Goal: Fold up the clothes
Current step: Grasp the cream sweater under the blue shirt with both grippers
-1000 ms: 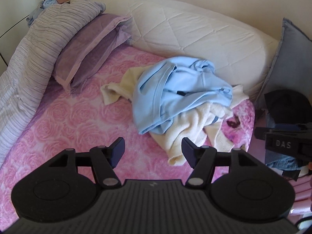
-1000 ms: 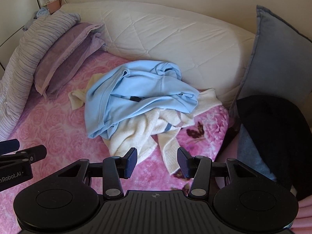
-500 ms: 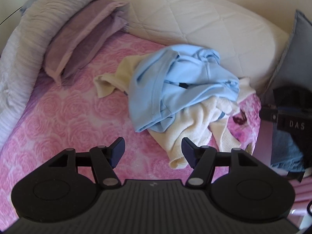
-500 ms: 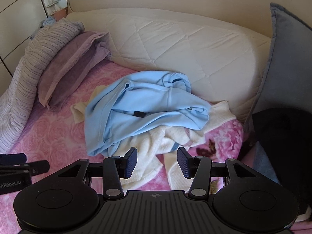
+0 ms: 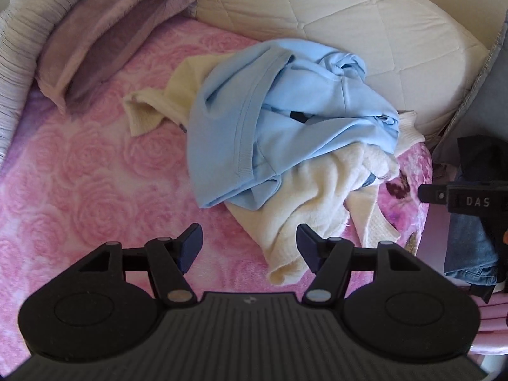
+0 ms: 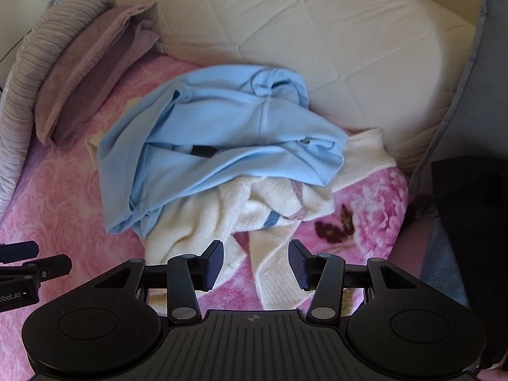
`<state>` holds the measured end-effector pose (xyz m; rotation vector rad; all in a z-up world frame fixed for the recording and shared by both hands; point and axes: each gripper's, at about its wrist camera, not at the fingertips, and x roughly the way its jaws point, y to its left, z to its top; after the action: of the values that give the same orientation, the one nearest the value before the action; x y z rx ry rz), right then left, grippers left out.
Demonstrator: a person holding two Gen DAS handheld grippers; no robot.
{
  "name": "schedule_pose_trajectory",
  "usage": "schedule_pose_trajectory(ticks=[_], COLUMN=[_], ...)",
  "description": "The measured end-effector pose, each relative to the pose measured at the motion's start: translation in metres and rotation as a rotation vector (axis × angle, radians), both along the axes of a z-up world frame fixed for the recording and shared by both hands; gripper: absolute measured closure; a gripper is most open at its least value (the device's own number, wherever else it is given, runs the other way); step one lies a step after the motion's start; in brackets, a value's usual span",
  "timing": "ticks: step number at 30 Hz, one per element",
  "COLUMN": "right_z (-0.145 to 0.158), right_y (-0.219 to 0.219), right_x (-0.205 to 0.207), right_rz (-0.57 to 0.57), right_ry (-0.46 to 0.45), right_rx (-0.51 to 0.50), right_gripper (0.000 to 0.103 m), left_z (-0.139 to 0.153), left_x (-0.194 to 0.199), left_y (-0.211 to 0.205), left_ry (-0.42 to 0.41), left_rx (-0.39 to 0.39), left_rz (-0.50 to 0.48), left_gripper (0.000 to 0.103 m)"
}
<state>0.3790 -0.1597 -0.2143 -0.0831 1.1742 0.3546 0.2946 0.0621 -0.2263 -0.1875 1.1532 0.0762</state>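
Pink rose-patterned fleece blanket (image 5: 79, 174) covers the bed; on it, toward the quilted cream bolster (image 5: 365, 31), lies an unfolded heap of two garments. The crumpled light-blue cotton sweatshirt (image 5: 270, 120) lies uppermost, its ribbed hem running toward the near edge; beneath it a cream fleecy garment (image 5: 320, 197) spills forward and rightward, one knitted end (image 6: 279, 273) trailing nearest the tools. Left gripper (image 5: 249, 243): jaws spread wide, nothing held, clear of the cloth, the heap ahead and slightly right. Right gripper (image 6: 255, 262): jaws likewise wide and empty, the cream end directly between and below its fingers (image 6: 213, 258); whether touching cannot be told. Judgement: the right gripper is nearer the cream garment, the left nearer the blue hem.
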Motion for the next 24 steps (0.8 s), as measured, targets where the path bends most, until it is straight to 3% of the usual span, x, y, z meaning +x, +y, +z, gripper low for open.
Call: schedule_pose_trajectory(ticks=[6,15,20,21,22,23,24], right_z=[-0.037,-0.086,-0.1,-0.102,-0.104,-0.105,-0.106], right_y=[-0.005,-0.016,-0.027,-0.029,-0.032,-0.035,-0.037], right_x=[0.013,0.024,0.029,0.031,0.033,0.035,0.037], right_rz=[-0.031,-0.085,-0.138,-0.153,-0.17,-0.189,-0.204], right_ry=[0.084,0.169,0.185,0.187,0.19,0.194,0.198], right_rx=[0.042,0.085,0.13,0.141,0.153,0.163,0.173], right_gripper=[0.054,0.054,0.054,0.054,0.054,0.054,0.054], left_z=[-0.057,-0.14,-0.171,-0.177,-0.181,-0.186,-0.187], left_x=[-0.002,-0.011,-0.009,-0.008,-0.007,-0.006,-0.005], left_y=[-0.005,-0.017,-0.02,-0.021,-0.022,-0.023,-0.024], left_ry=[0.044,0.121,0.11,0.099,0.089,0.079,0.07], left_rx=[-0.086,-0.217,-0.293,-0.313,-0.326,-0.34,-0.349], left_rz=[-0.005,0.085,0.186,0.206,0.216,0.222,0.22], left_gripper=[0.041,0.041,0.043,0.046,0.068,0.082,0.089])
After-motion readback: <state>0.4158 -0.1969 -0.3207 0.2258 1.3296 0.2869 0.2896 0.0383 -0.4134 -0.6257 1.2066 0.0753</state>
